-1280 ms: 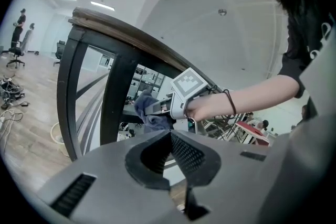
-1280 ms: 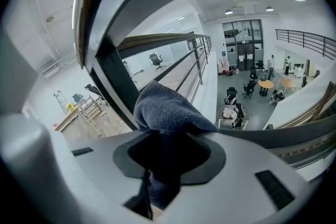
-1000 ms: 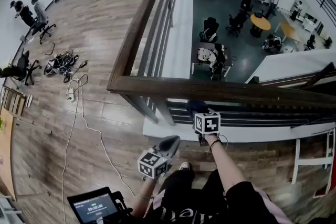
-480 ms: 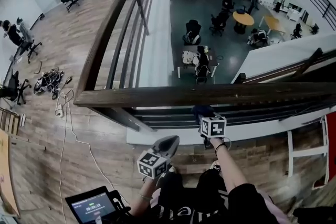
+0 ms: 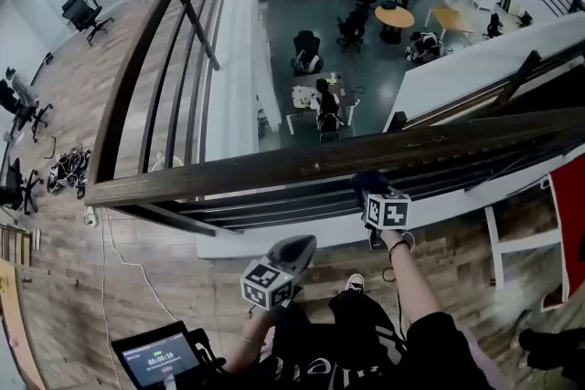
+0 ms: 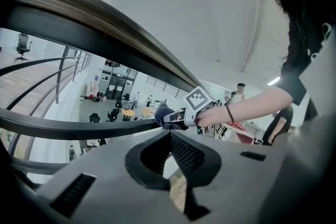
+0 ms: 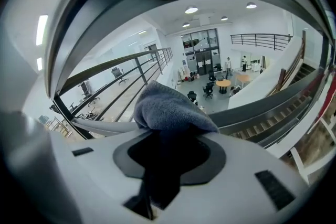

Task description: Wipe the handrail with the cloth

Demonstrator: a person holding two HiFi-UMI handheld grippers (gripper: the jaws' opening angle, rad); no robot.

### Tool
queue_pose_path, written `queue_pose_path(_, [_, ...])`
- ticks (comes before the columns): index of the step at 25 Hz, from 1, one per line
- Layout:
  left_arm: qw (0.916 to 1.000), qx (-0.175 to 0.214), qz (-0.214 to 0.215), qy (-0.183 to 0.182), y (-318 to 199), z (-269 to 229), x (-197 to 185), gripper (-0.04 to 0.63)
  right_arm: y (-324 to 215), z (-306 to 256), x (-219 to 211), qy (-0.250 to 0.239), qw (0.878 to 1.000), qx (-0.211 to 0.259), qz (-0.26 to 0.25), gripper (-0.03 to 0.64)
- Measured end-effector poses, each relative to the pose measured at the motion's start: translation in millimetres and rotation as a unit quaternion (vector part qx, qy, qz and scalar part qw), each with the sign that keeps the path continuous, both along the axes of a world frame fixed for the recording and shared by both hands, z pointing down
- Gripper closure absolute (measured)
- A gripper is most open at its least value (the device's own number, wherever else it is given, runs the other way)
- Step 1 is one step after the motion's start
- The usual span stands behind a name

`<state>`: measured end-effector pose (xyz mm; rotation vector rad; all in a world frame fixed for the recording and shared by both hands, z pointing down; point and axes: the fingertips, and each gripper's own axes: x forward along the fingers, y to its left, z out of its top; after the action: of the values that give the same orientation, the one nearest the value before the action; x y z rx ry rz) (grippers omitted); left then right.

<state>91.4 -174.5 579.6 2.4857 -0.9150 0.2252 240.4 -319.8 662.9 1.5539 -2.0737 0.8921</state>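
Right gripper view: right gripper clamped on blue cloth (just beside handrail); left gripper, at 8 o'clock, jaws together.

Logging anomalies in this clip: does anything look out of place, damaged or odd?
Nothing damaged. The right gripper clamps the grey-blue cloth by the handrail. Only oddity: a tangle of cables loose on the wooden floor, far left.

A tablet with a lit display sits below and left of the left tongs. A white cable runs across the wood floor to their left. A round table and office chairs stand on the lower level, well beyond the right tongs.
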Motion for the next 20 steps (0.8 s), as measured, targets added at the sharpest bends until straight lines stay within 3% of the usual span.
queue_pose_path(12, [0.9988,-0.016,0.044,-0.014,-8,-30,84,0.594,-15,-42,127,0.015,1.000,0.006,0.011,0.514])
queue_pose_path(20, [0.9979,-0.022,0.058,-0.020,-16,-17,149,0.594,-24,-32,272,0.036,0.998,0.014,0.045,0.514])
